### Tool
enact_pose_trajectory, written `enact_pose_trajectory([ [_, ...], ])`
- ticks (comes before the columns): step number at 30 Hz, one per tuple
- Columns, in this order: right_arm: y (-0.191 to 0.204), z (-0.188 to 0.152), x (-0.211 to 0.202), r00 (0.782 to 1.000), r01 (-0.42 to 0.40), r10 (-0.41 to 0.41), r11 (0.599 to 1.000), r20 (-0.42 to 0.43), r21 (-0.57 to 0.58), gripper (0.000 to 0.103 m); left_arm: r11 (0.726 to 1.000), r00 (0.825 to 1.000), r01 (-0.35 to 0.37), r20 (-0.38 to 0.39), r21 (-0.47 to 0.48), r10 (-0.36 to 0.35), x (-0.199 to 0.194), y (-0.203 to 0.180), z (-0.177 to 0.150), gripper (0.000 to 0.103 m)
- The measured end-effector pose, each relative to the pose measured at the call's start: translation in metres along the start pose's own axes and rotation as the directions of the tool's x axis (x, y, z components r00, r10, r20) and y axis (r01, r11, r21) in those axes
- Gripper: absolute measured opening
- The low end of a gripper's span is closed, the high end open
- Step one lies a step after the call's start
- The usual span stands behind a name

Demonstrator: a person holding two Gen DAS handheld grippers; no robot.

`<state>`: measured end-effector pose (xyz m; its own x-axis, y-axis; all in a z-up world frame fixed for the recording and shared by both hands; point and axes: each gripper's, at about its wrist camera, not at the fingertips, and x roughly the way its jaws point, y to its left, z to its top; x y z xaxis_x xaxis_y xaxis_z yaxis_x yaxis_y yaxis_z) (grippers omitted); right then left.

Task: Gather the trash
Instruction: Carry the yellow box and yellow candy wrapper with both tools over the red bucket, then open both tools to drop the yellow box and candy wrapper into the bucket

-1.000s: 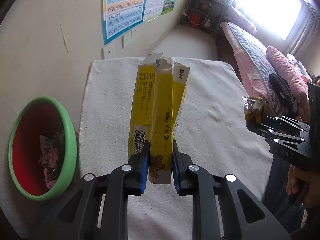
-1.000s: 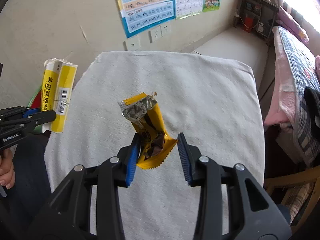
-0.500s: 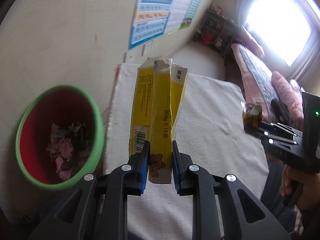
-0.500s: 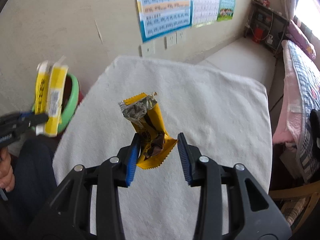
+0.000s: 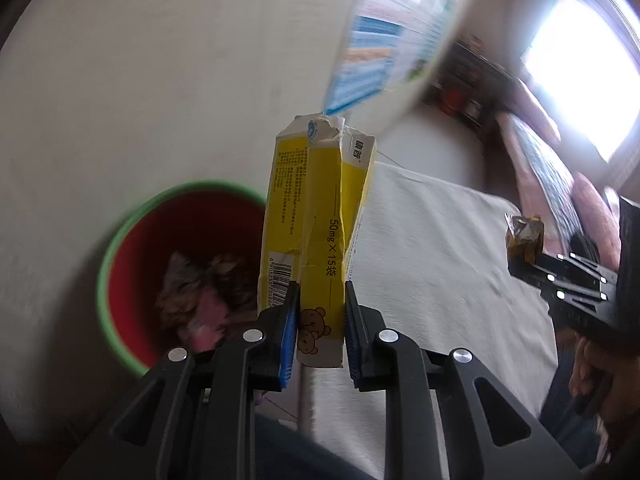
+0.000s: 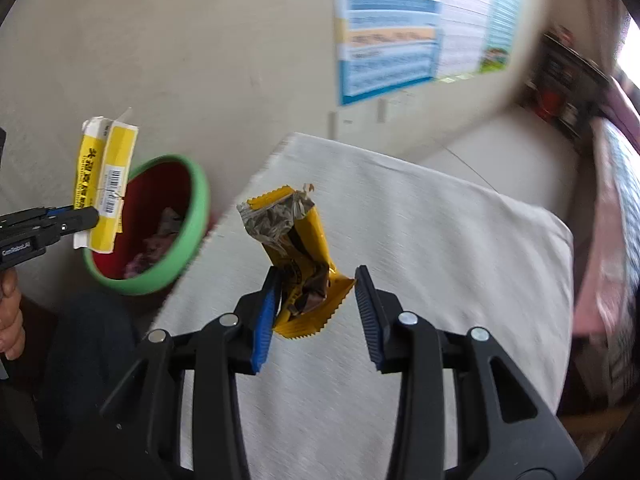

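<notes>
Left gripper (image 5: pixel 320 320) pinching yellow box (image 5: pixel 320 220) between both pads, box standing upright past fingertips, bin (image 5: pixel 132 264) sitting just left of fingers. Right gripper (image 6: pixel 316 308) gripping yellow wrapper (image 6: pixel 296 256), wrapper pressing left pad, corner touching right pad, hanging over white cloth (image 6: pixel 440 248).

the left gripper (image 5: pixel 320 322) holds a flattened carton (image 5: pixel 320 232) upright between its fingers, at the table's left edge. the bin (image 6: pixel 200 208) stands on the floor left of the table (image 6: pixel 420 260), with scraps (image 5: pixel 200 292) inside it; the carton is just above and beside the bin's rim. the right gripper (image 6: pixel 316 312), over the table, holds a snack wrapper (image 6: pixel 296 252). a poster (image 6: pixel 400 40) hangs on the wall behind the table; a bed (image 5: pixel 560 176) lies to the right.
</notes>
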<state>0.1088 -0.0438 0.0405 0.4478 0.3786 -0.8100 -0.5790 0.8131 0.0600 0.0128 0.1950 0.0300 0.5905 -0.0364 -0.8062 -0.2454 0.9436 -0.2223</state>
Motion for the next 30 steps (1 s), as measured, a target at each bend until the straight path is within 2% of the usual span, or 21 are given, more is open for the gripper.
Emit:
enact_pose_trajectory([
  [7,0.072,0.043,0.021,0.991,-0.134,0.136,0.984,0.015,-0.116,0.037,0.986,0.994,-0.111,-0.021,-0.123,0.109,-0.016,0.065,-0.013,0.019],
  [12,0.131,0.06,0.047,0.975,-0.219,0.22,0.954,-0.018,-0.204,0.037,0.976,0.992,-0.121,-0.039,-0.18,0.116,-0.019,0.101,-0.021,0.019],
  [15,0.154,0.066,0.059,0.968,-0.25,0.249,0.944,-0.033,-0.214,0.037,0.976,0.993,-0.116,-0.034,-0.183,0.112,-0.018,0.106,-0.022,0.019],
  [20,0.163,0.066,0.069,0.962,-0.272,0.267,0.939,-0.053,-0.21,0.037,0.977,0.995,-0.099,-0.014,-0.187,0.098,-0.018,0.112,-0.019,0.019],
  [26,0.164,0.066,0.088,0.967,-0.252,0.237,0.944,-0.094,-0.211,0.037,0.976,0.997,-0.083,-0.023,-0.199,0.08,-0.007,0.118,-0.011,0.02],
  [30,0.17,0.069,0.105,0.968,-0.242,0.221,0.947,-0.117,-0.214,0.037,0.977,0.995,-0.097,-0.042,-0.19,0.091,-0.001,0.117,-0.007,0.019],
])
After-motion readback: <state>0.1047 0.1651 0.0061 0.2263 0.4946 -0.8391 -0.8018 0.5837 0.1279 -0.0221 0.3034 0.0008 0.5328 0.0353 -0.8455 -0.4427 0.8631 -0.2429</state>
